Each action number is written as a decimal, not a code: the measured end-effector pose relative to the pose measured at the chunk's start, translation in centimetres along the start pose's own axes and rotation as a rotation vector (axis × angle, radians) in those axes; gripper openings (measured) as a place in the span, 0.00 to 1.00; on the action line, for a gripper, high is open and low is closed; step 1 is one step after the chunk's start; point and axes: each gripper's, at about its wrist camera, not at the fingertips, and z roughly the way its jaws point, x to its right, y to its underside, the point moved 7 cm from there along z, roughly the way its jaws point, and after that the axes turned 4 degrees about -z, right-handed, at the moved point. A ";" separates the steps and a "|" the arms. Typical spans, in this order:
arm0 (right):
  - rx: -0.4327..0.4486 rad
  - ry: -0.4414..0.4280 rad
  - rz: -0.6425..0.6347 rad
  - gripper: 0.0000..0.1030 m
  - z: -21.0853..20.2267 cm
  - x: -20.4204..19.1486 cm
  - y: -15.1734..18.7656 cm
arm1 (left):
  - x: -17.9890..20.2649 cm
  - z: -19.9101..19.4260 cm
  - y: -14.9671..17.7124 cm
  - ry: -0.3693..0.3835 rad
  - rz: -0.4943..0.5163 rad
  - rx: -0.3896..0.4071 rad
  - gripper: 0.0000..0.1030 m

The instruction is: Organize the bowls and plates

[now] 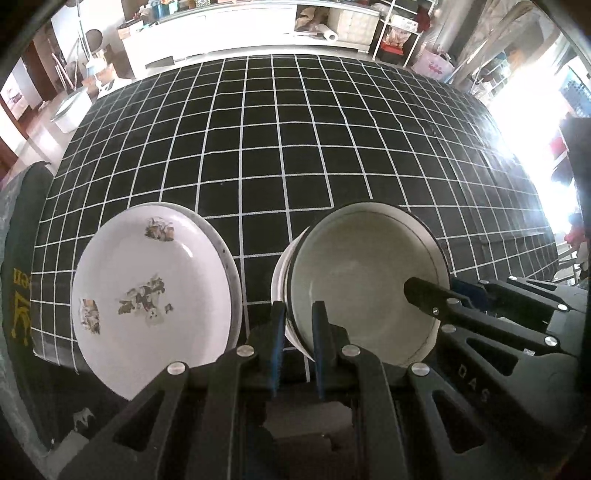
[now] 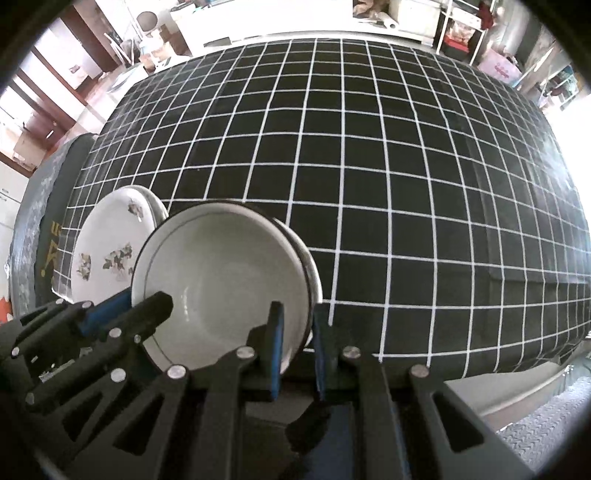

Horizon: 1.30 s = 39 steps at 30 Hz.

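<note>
Plates stacked, bowls nested; left gripper and right gripper each pinch the bowls' rim, placement unfinished.

Glossy glazed bowl, plate; matt checked cloth.

from my feed the whole work surface is a black tablecloth with a white grid, and behind it there's a long white counter plus open shelves stuffed with boxes and bags. far left i can see brown wood doors and a pale floor. the right side is totally blown out by bright daylight, glare spilling onto the cloth.
</note>
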 end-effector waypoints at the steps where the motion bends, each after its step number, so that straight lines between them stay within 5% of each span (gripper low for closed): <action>1: -0.002 0.000 0.000 0.18 0.1 0.0 0.1 | 0.0 0.1 0.0 0.000 0.000 0.000 0.11; 24: -0.006 0.013 -0.021 0.21 -0.1 0.6 0.1 | -0.5 0.0 0.1 0.037 0.000 0.022 0.11; 26: -0.006 0.007 -0.017 0.24 -0.3 0.9 0.1 | -0.5 -0.5 -0.1 0.039 -0.001 0.031 0.11; 31: 0.020 -0.026 0.032 0.51 -1.5 1.8 0.6 | -1.0 -1.3 -0.1 0.079 -0.016 0.053 0.13; 39: 0.071 -0.183 0.194 0.58 -3.0 3.3 1.5 | -2.4 -0.9 1.2 0.188 -0.087 0.025 0.25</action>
